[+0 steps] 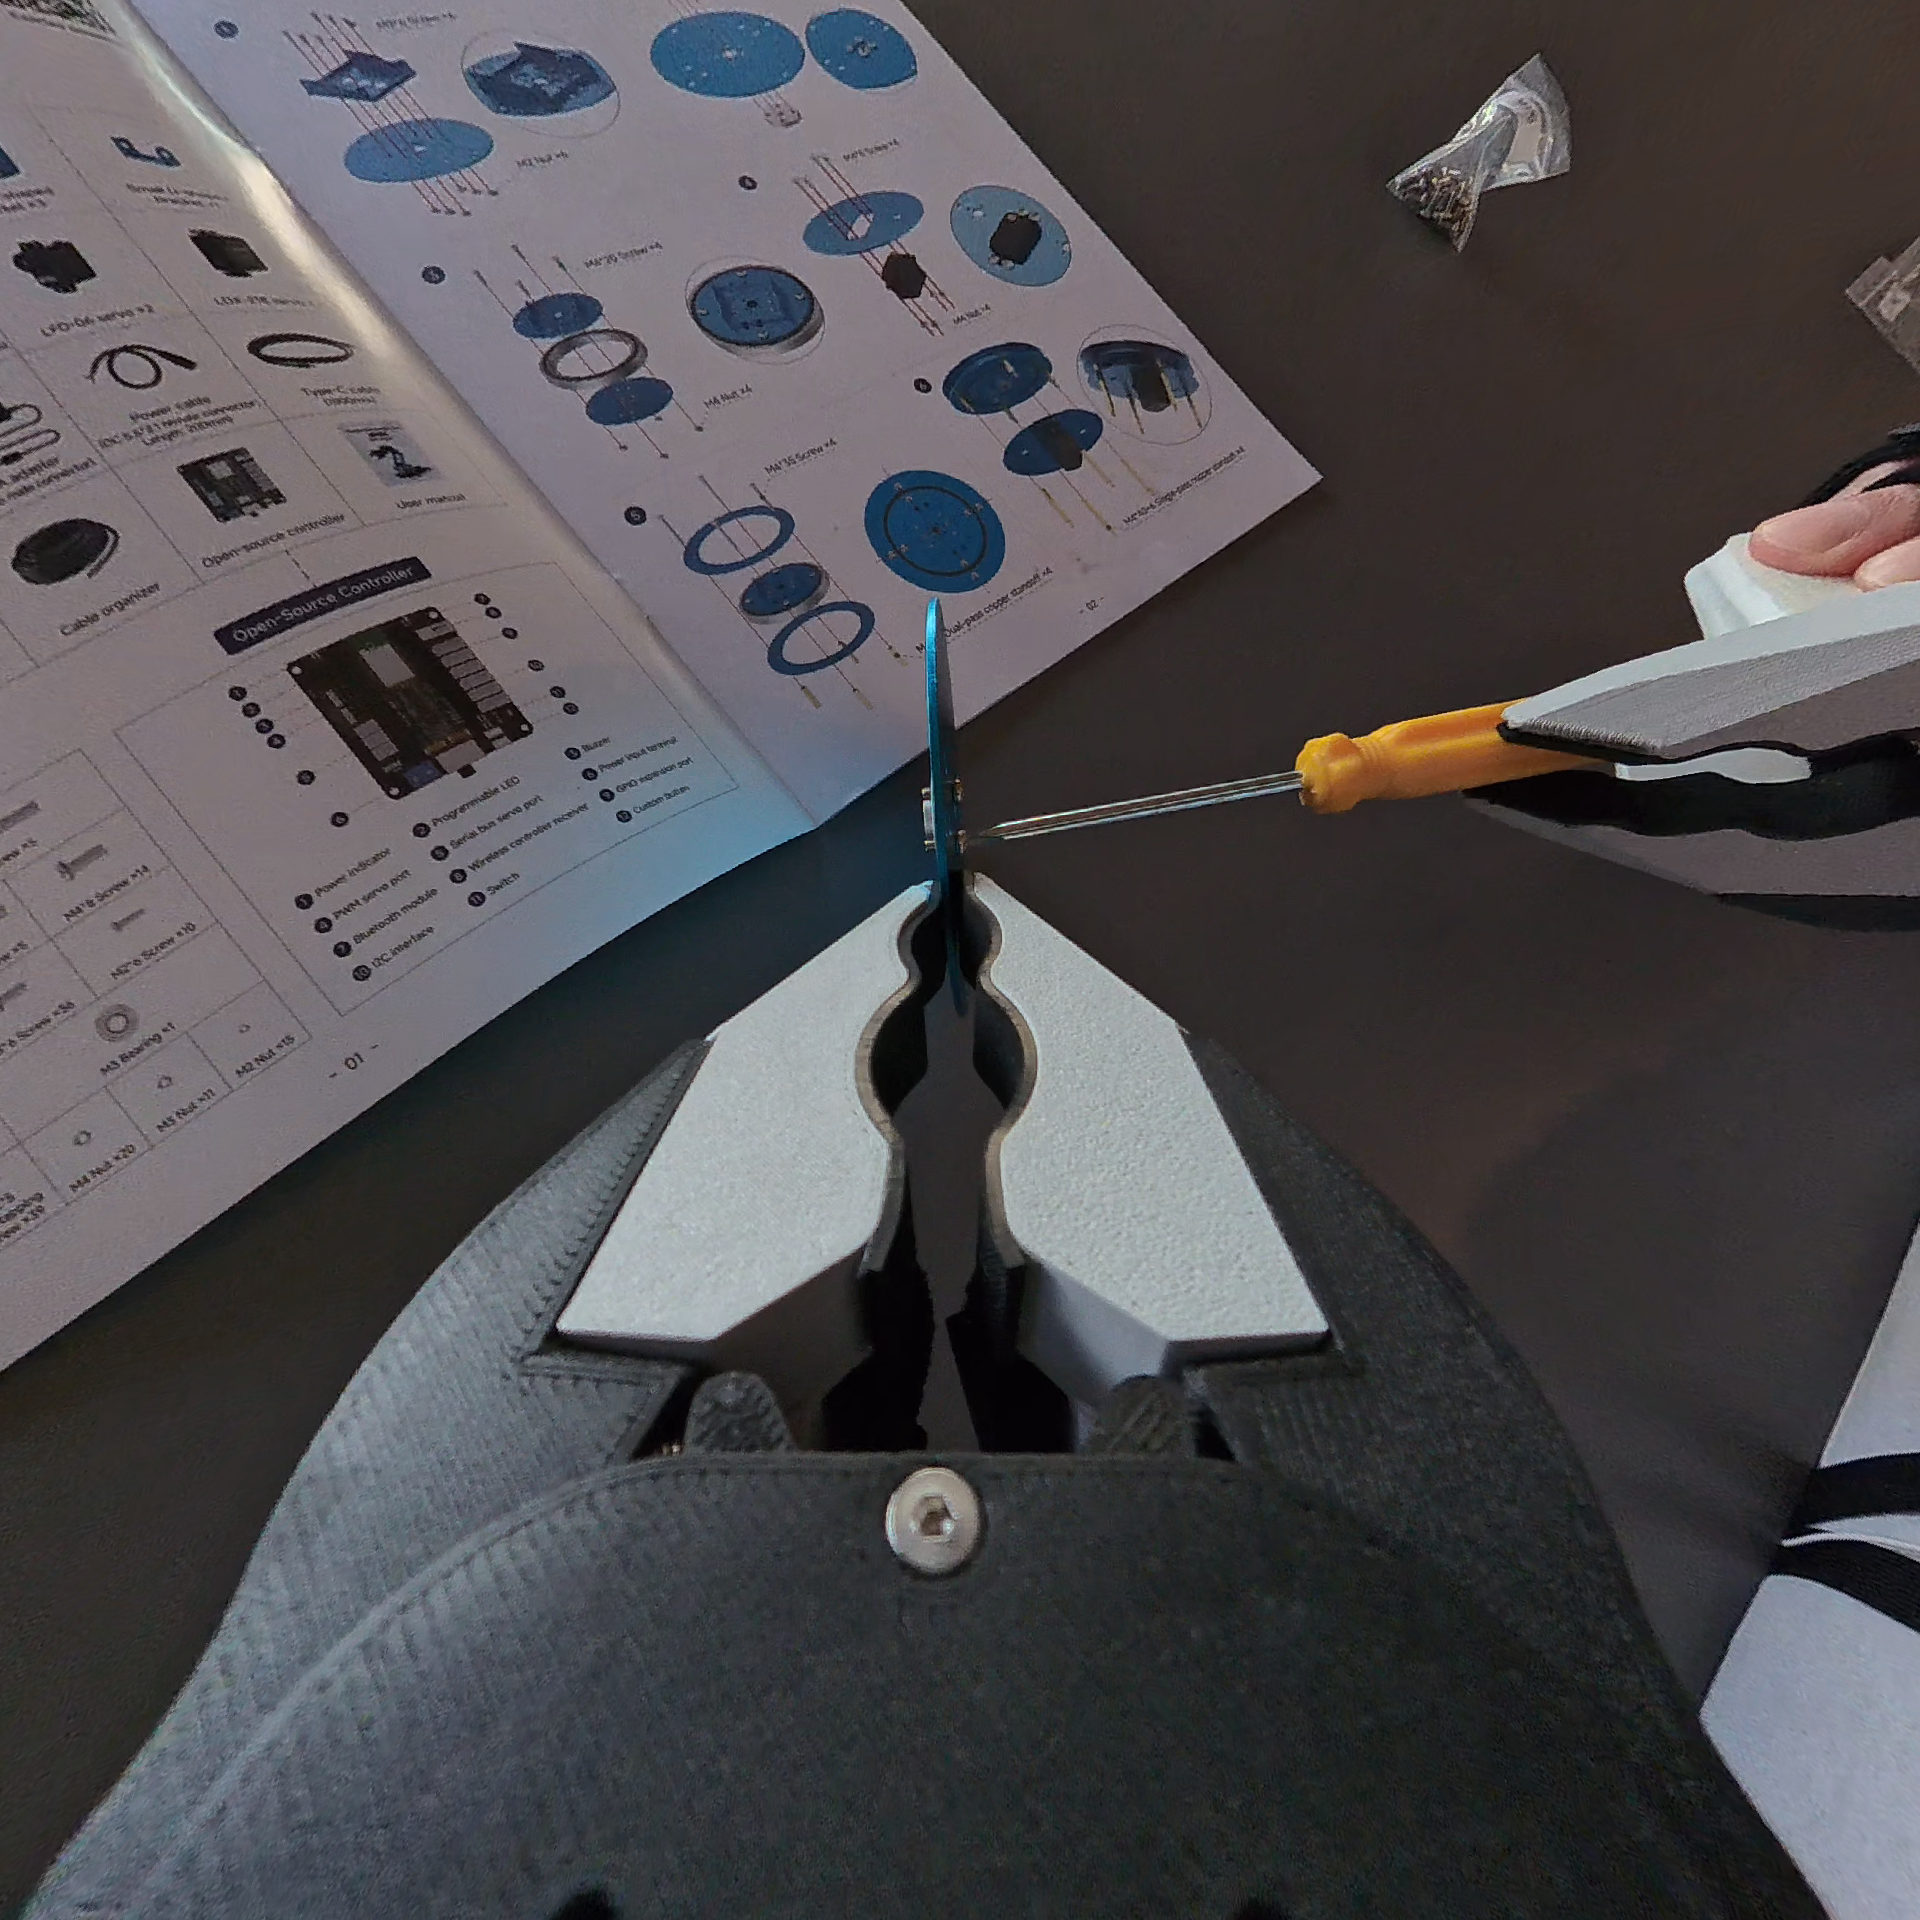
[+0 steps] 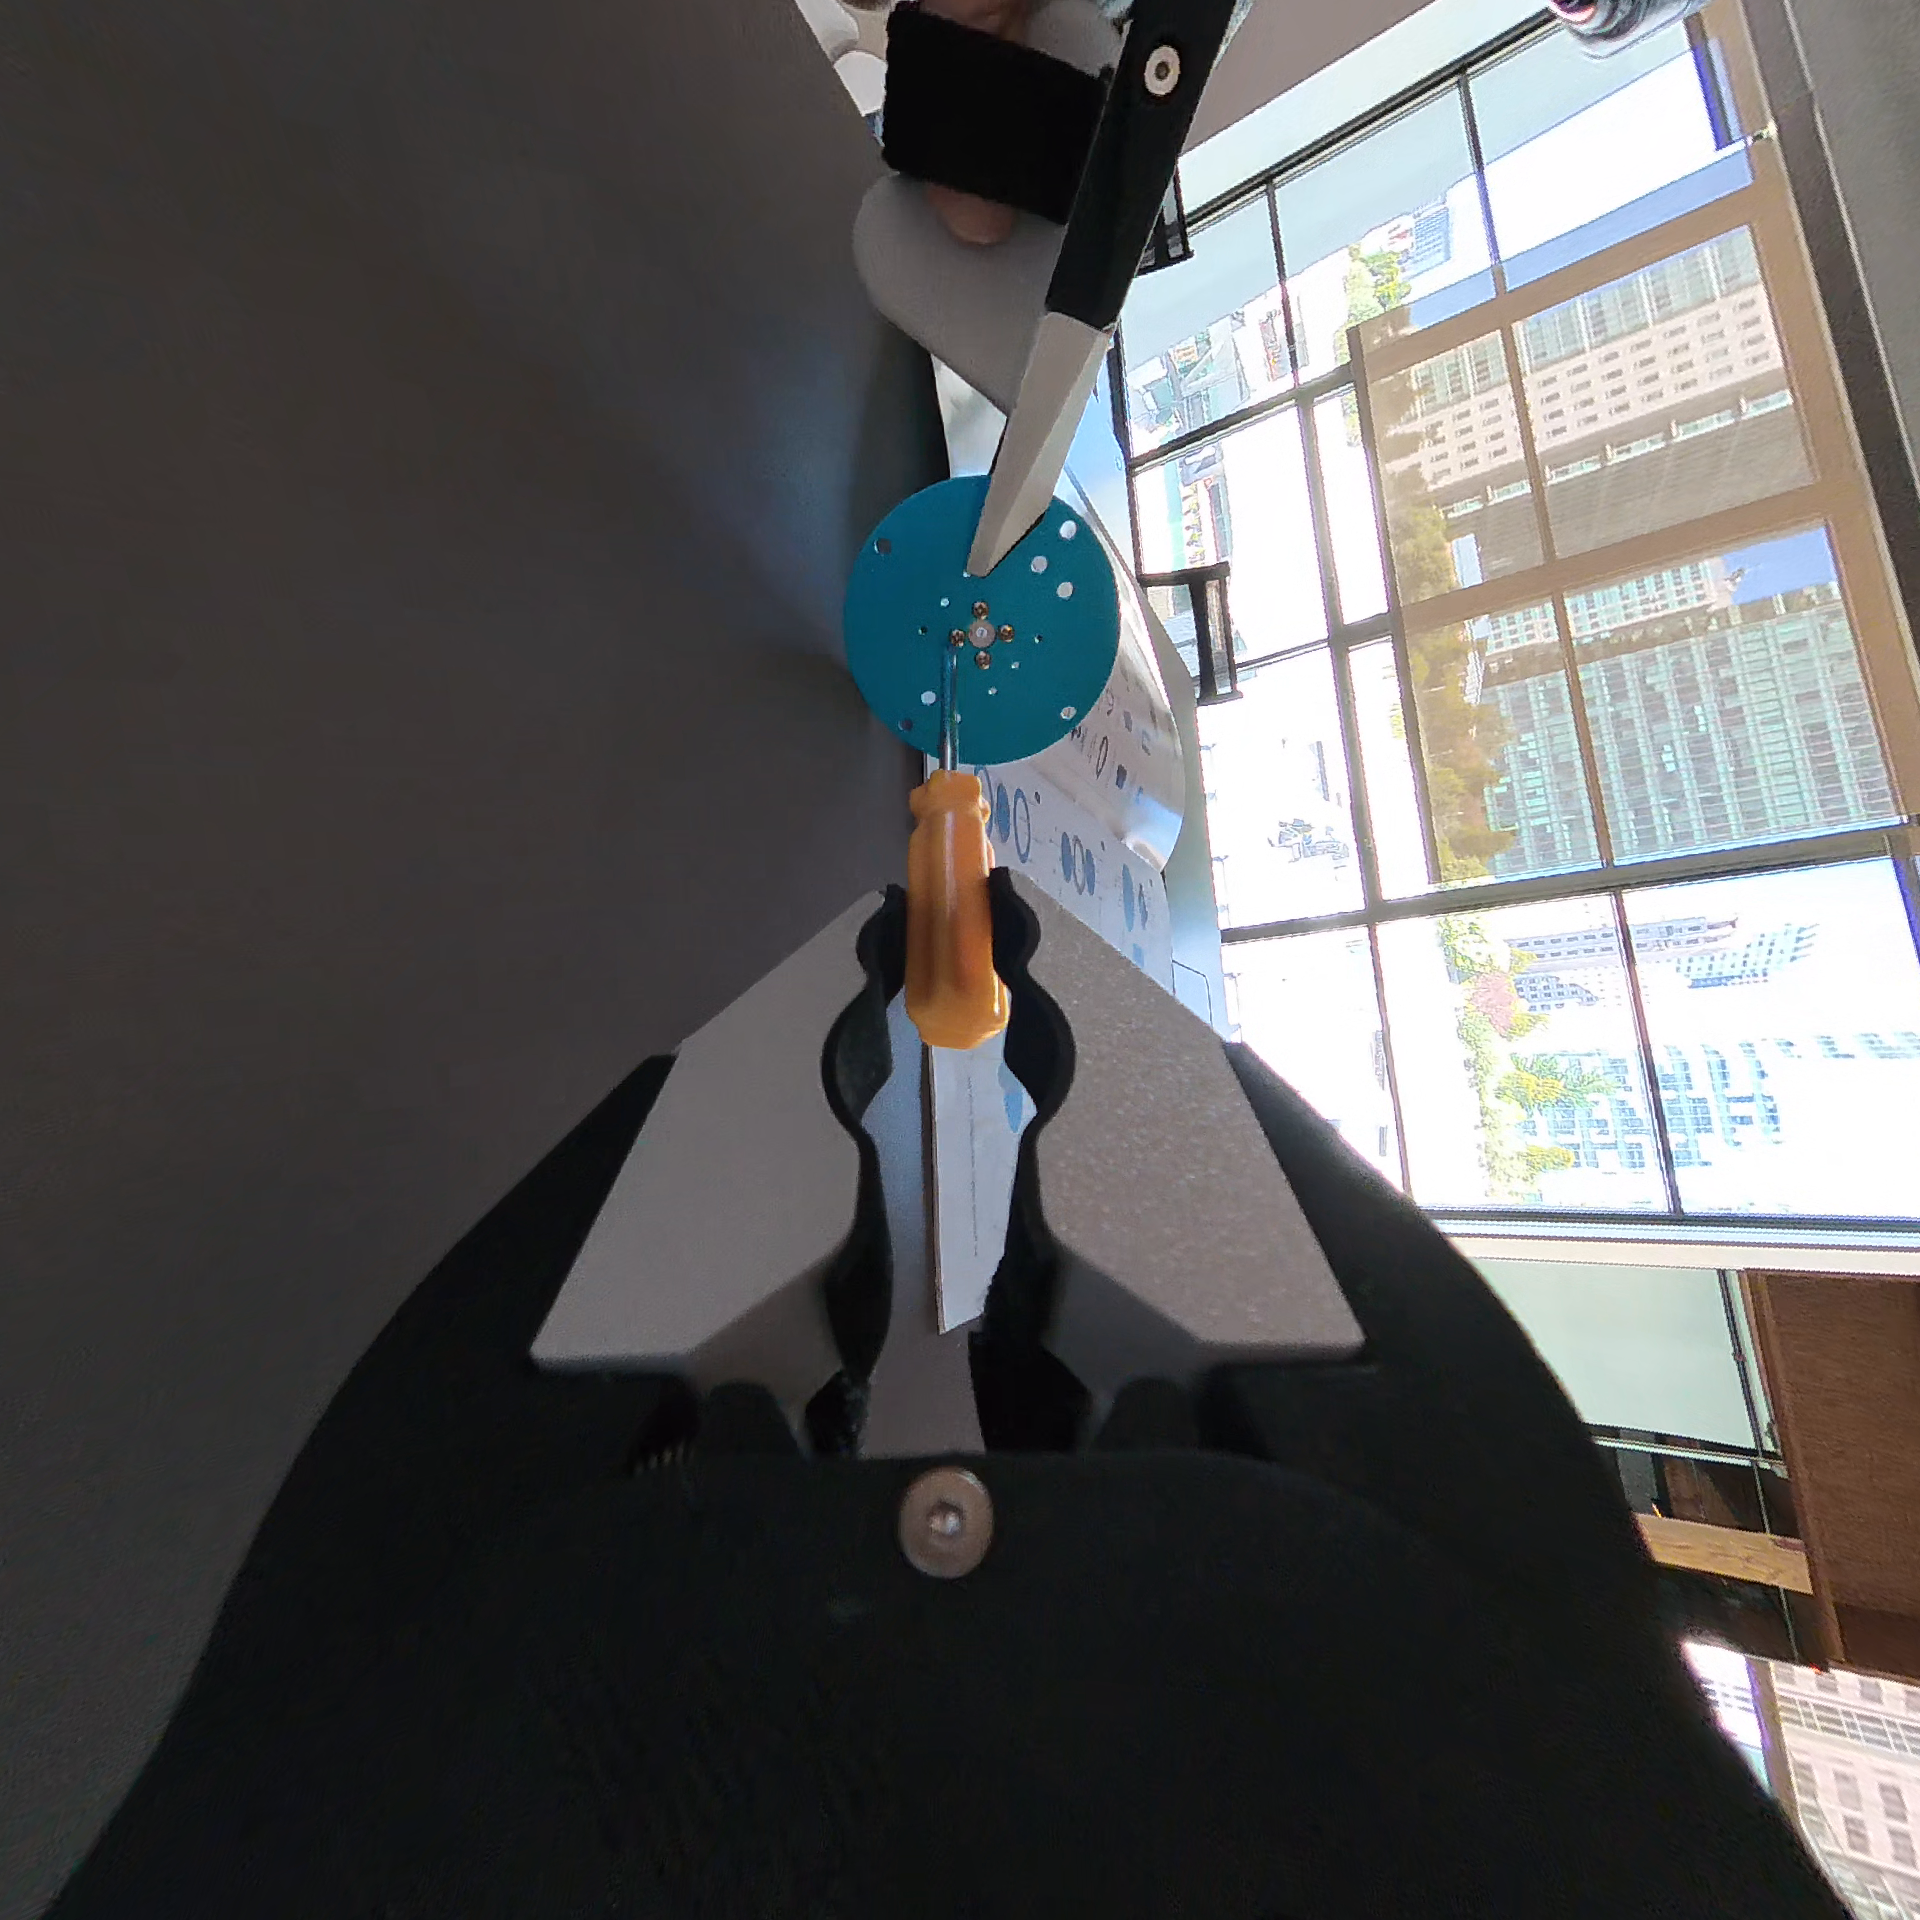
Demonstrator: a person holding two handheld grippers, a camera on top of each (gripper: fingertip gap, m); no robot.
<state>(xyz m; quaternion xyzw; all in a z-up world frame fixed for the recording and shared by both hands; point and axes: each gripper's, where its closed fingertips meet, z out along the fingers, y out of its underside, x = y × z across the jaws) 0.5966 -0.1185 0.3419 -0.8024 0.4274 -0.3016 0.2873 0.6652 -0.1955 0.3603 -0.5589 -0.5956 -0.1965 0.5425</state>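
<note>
A dark matte tabletop fills the left wrist view, and tall windows onto city buildings lie beyond the right gripper. The blue perforated disc stands on edge, its lower rim clenched between the tips of the left gripper. The right gripper is clamped on the orange handle of a small screwdriver, whose thin shaft runs forward to a brass screw just beside the disc's centre hub. By my judgement, the shaft should stay square to the disc face, with light pressure only, since the disc is pinched at one edge and could pivot or slip. An open instruction booklet lies ahead-left of the left gripper, its near corner just behind the disc. A small bag of screws sits well ahead to the right, with bare table between.
</note>
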